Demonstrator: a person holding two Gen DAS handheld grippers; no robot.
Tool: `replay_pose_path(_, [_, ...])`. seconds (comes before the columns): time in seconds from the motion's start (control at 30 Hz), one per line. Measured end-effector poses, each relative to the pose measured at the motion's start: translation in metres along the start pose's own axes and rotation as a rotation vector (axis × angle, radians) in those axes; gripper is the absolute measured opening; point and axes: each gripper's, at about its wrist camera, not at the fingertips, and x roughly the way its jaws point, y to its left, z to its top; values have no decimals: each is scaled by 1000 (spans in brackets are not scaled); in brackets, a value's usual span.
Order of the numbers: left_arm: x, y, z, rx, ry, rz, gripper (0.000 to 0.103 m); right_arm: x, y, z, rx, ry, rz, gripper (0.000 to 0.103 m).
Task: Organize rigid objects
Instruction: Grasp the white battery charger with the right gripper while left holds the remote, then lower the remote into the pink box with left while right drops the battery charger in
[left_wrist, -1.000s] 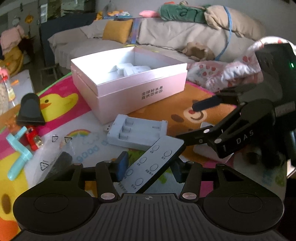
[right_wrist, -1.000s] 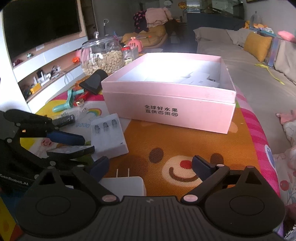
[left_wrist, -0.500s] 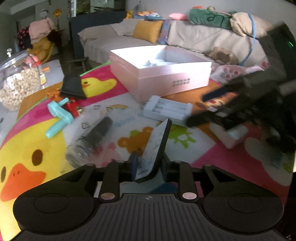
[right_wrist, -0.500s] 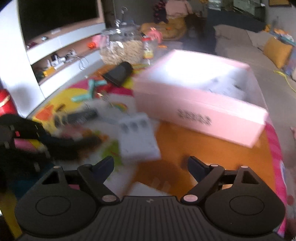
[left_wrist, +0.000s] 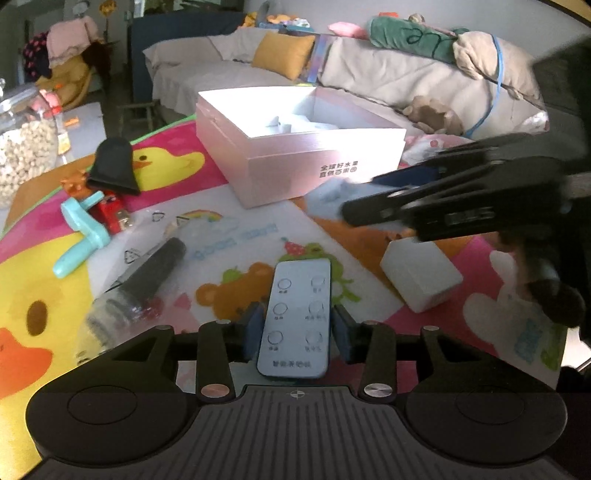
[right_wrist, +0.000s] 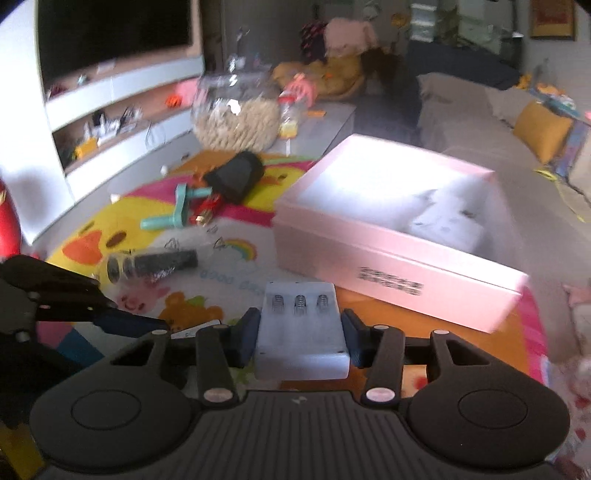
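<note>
A grey-white remote control (left_wrist: 295, 317) lies flat between the pads of my left gripper (left_wrist: 298, 330). Both pads touch its long edges, and the jaws are opening slightly. A white battery charger (right_wrist: 301, 325) with three springs sits between the fingers of my right gripper (right_wrist: 301, 332). Those jaws are closing, the pads press on its sides, and it is off the mat. In the left wrist view the right gripper (left_wrist: 364, 197) holds the blurred charger (left_wrist: 325, 199) just in front of the open pink box (left_wrist: 314, 170). The pink box (right_wrist: 388, 266) holds white items.
On the cartoon play mat lie a white adapter block (left_wrist: 421, 277), a black cylinder in clear wrap (left_wrist: 147, 273), a teal handle (left_wrist: 81, 236), a red toy (left_wrist: 110, 218) and a black cone-shaped piece (left_wrist: 112, 166). A glass jar (right_wrist: 236, 114) stands at the mat's edge, and a sofa runs behind the box.
The remote, first lying diagonally between wide jaws, was gripped on edge and now sits flat between the pads. The right jaws narrowed onto the charger and raised it from the mat.
</note>
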Motion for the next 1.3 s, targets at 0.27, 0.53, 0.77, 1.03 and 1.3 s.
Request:
replay_pose_path(0.27, [9, -13, 3, 34, 4, 38, 45, -26, -17, -20, 20, -37, -91, 47])
replay_pose_path(0.53, [1, -30, -7, 104, -46, 81, 43, -42, -25, -28, 72, -66, -98, 47])
replay_pose_path(0.77, [-33, -32, 20, 93, -191, 44, 43, -82, -35, -15, 112, -195, -118, 47])
replay_pose_path(1.03, [-44, -9, 130, 33, -414, -18, 44, -89, -55, 32, 177, -360, -150, 47])
replay_pose_path(1.3, [46, 34, 204, -196, -257, -71, 43, -38, -70, 69, 184, -335, -147, 56])
